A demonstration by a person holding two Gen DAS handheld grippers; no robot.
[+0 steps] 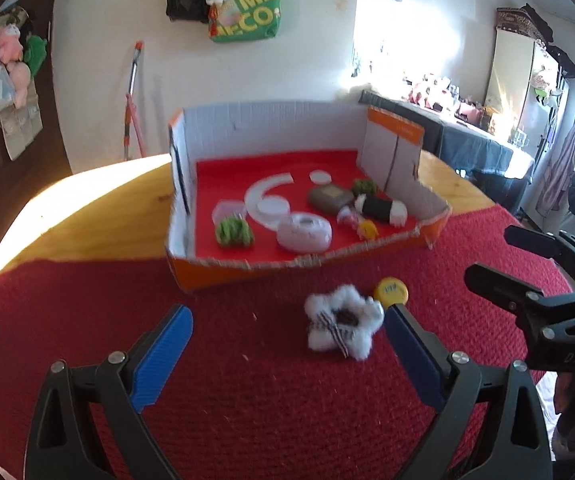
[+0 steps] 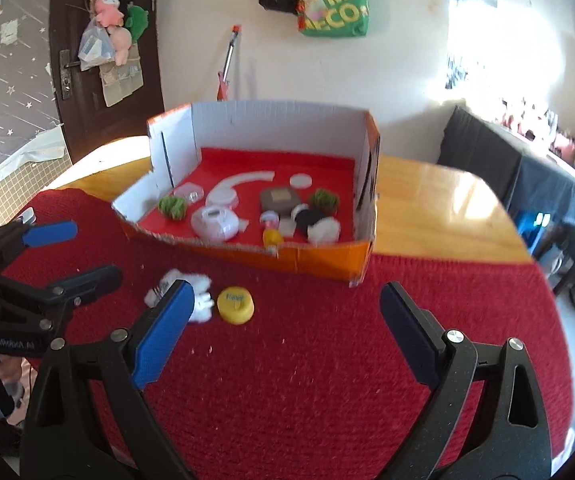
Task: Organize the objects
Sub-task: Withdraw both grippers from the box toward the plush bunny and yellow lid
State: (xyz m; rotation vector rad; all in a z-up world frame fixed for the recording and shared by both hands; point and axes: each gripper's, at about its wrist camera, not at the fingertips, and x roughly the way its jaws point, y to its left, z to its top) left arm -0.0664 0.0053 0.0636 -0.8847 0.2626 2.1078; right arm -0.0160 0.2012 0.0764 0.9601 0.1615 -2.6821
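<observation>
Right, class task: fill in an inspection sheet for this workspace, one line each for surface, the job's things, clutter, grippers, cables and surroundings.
Surface: wooden table, red knitted mat over its near part.
Job's things: white fluffy flower hair clip and yellow cap lie on the mat, outside the cardboard box; the box holds green pom-poms, a white round case, a grey case and a black-and-white fluffy piece.
Clutter: white lint specks on the mat.
Grippers: left hand-held gripper open, clip between its fingers, untouched; right hand-held gripper open, empty.
Cables: nothing seen.
Surroundings: green tote bag on the wall, dark door hung with soft toys.
</observation>
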